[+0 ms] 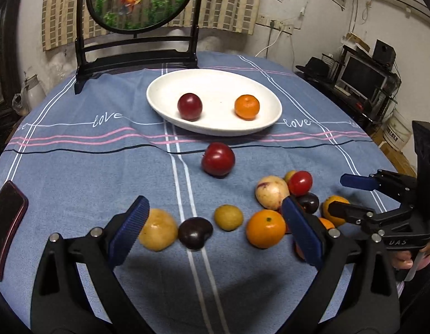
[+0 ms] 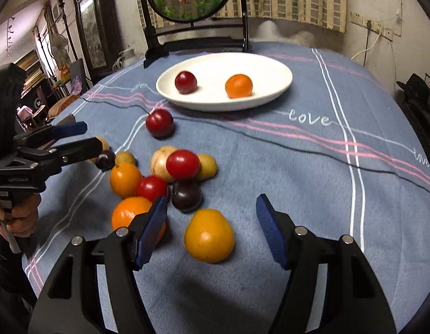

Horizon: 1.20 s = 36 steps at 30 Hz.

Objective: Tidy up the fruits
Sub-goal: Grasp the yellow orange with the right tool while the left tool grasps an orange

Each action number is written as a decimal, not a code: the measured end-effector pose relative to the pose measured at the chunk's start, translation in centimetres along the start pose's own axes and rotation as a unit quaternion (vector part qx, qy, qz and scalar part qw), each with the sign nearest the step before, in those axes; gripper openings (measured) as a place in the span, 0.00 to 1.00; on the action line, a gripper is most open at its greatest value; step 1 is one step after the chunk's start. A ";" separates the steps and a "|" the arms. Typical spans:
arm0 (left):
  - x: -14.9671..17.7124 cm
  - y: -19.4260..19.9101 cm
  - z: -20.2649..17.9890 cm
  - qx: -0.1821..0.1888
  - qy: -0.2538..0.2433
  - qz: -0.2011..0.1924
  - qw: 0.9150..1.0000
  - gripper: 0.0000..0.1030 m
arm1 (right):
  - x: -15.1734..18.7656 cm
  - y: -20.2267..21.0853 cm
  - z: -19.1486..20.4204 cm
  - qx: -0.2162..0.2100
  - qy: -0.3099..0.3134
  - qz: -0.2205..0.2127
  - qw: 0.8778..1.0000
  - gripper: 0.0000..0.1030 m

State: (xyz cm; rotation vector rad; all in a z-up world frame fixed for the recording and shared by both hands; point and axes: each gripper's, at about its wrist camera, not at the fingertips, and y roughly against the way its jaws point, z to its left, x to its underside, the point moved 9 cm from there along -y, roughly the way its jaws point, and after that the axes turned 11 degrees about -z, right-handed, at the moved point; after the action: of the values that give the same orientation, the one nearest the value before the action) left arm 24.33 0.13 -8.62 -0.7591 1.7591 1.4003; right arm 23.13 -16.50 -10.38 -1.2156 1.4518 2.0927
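The tabletop (image 1: pixel 75 167), under a blue plaid cloth, carries a framed round screen (image 1: pixel 137 0) at its far edge and a white plate (image 1: pixel 215 78) just before it. On the plate a red plum (image 1: pixel 189 106) and an orange (image 1: pixel 247 107) sit apart.

The left gripper (image 1: pixel 215 228) hovers low over the near fruit, jaws wide apart and holding nothing; between them lie a yellow fruit (image 1: pixel 159 233), a dark plum (image 1: pixel 194 232), a small green fruit (image 1: pixel 228 217) and a second orange (image 1: pixel 265 228).

The right gripper (image 2: pixel 212 228) is level beside it, jaws equally wide and empty, a yellow-orange fruit (image 2: pixel 209 235) between them on the cloth.

A lone plum (image 1: pixel 218 159) rests between plate and pile. The pile (image 2: pixel 170 172) of tomatoes, plums and oranges crowds both grippers. A phone (image 1: pixel 7 222) lies at the left edge.
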 end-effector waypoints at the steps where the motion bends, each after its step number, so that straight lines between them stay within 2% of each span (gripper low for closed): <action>1: 0.1 0.0 -0.2 -0.003 -0.006 0.001 1.000 0.95 | 0.1 -0.1 0.0 0.000 0.000 0.004 1.000 0.65; 12: 0.2 0.1 -0.2 -0.006 -0.010 0.002 1.000 0.95 | 1.5 -0.8 0.4 0.001 0.009 0.031 0.999 0.65; 23: 0.4 0.0 -0.2 -0.007 -0.011 0.002 1.000 0.95 | 2.5 -1.2 -0.2 0.006 0.001 0.051 0.999 0.44; 24: 0.4 0.0 -0.2 -0.008 -0.012 0.003 1.000 0.95 | 2.5 -1.1 -0.2 0.002 -0.002 0.049 0.999 0.38; 26: 0.5 0.0 -0.3 -0.006 -0.014 0.004 1.000 0.95 | 2.2 -0.9 -0.4 -0.002 -0.013 0.043 0.999 0.38; 29: 0.8 0.1 -1.1 0.013 -0.020 0.009 1.000 0.95 | 1.9 -0.7 -1.6 0.008 -0.038 0.034 0.999 0.37; 36: 1.9 2.5 -6.4 0.103 -0.052 -0.008 0.993 0.94 | 1.6 -0.1 -2.4 0.010 -0.061 0.024 0.998 0.37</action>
State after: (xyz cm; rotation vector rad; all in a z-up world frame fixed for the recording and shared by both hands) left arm 20.07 -5.50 -8.15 -0.5781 1.7797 1.2028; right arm 23.36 -18.88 -11.97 -1.0352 1.4571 2.1371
